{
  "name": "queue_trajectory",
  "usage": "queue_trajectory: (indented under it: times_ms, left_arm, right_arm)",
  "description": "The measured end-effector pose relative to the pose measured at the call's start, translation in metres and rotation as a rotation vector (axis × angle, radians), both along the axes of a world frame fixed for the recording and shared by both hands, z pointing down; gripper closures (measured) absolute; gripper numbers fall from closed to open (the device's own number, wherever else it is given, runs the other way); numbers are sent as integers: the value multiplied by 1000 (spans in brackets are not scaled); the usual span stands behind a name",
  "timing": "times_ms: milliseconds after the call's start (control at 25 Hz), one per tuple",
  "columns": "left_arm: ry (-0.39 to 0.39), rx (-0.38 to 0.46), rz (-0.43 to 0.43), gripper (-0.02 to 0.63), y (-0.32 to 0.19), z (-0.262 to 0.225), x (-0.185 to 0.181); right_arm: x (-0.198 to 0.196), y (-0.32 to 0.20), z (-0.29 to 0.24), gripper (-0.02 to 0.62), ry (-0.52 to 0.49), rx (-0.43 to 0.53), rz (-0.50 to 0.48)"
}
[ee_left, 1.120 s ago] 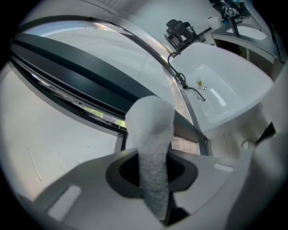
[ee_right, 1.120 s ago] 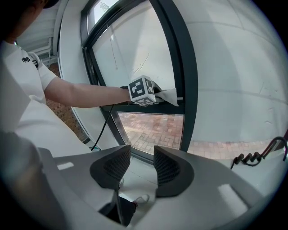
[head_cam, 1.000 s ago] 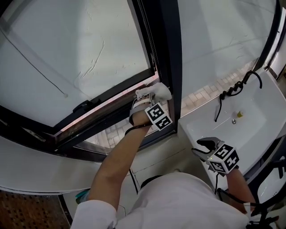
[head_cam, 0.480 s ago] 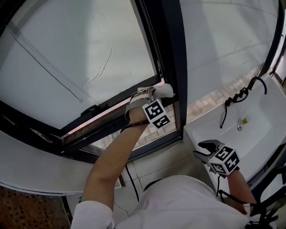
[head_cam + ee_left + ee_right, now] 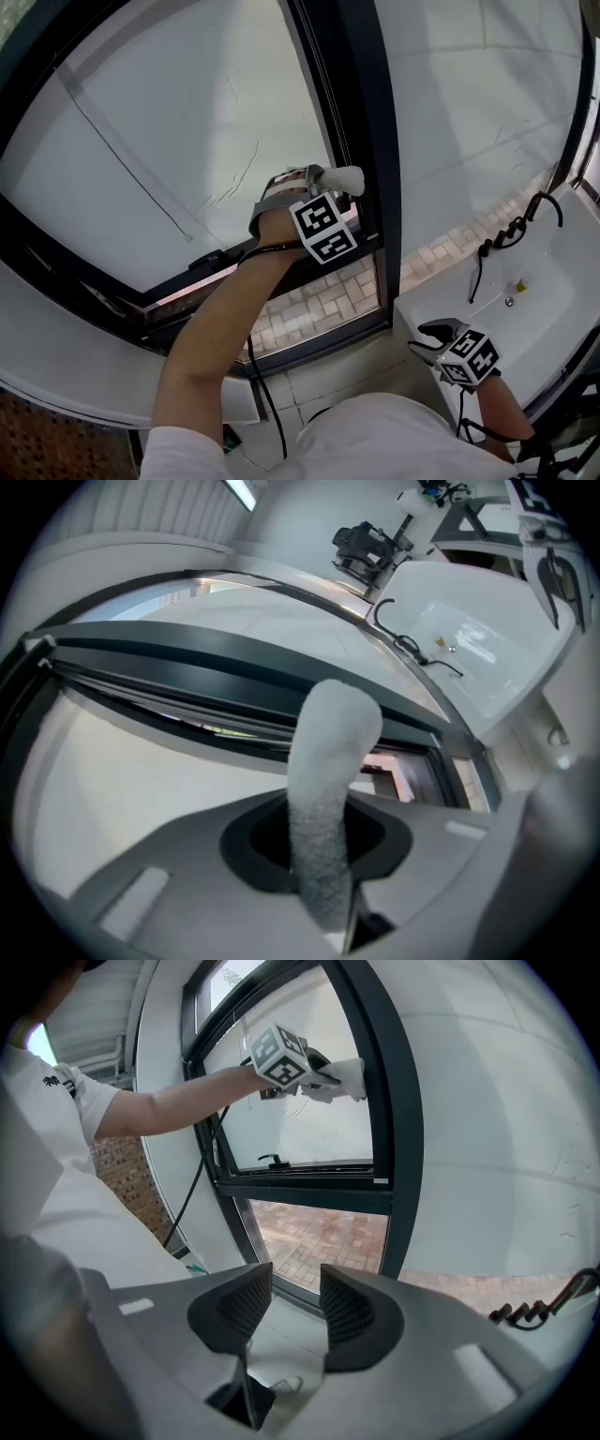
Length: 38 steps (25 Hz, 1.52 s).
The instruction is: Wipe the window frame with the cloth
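Since the cloth (image 5: 347, 177) looks soft, light and floppy, the left gripper (image 5: 323, 176) has its fingers clenched on its bunched middle, free end against the dark window frame (image 5: 361, 112), while the right gripper (image 5: 433, 330) hangs low, fingers parted, empty.

A dark-framed window (image 5: 361, 122) fills the head view from 9 to 1 o'clock, its upper pane (image 5: 178, 141) milky white, brick paving (image 5: 319, 305) showing through the lower glass near 6 o'clock. A white wall (image 5: 469, 112) stands at 2 o'clock, a white sink (image 5: 553, 309) at 4 o'clock.
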<state>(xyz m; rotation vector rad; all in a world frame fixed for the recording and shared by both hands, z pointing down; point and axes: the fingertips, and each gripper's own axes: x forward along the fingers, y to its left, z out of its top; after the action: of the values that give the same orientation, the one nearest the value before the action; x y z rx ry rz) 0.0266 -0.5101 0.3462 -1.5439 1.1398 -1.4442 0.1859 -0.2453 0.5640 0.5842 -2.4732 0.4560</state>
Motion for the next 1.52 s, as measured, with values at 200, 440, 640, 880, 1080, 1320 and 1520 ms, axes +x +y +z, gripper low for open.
queue_trajectory:
  times_ms: [200, 440, 640, 880, 1080, 1320, 1520]
  left_arm:
    - [-28, 96, 12, 509, -7, -88, 4]
    - [-29, 196, -16, 509, -10, -185, -2]
    - [6, 245, -51, 509, -14, -252, -9]
    - [2, 315, -81, 509, -16, -323, -7]
    - [18, 409, -123, 509, -16, -391, -13]
    - [52, 450, -143, 512, -13, -432, -12]
    - [39, 461, -134, 512, -6, -438, -11]
  right_arm:
    - [1, 1, 4, 434, 0, 0, 7]
    - [5, 5, 3, 434, -6, 3, 20]
    - [10, 3, -2, 434, 10, 14, 20]
    - [17, 2, -4, 434, 29, 17, 19]
    - [18, 3, -3, 434, 22, 12, 21]
    - [24, 1, -3, 434, 9, 8, 46]
    - [23, 1, -4, 434, 12, 2, 41]
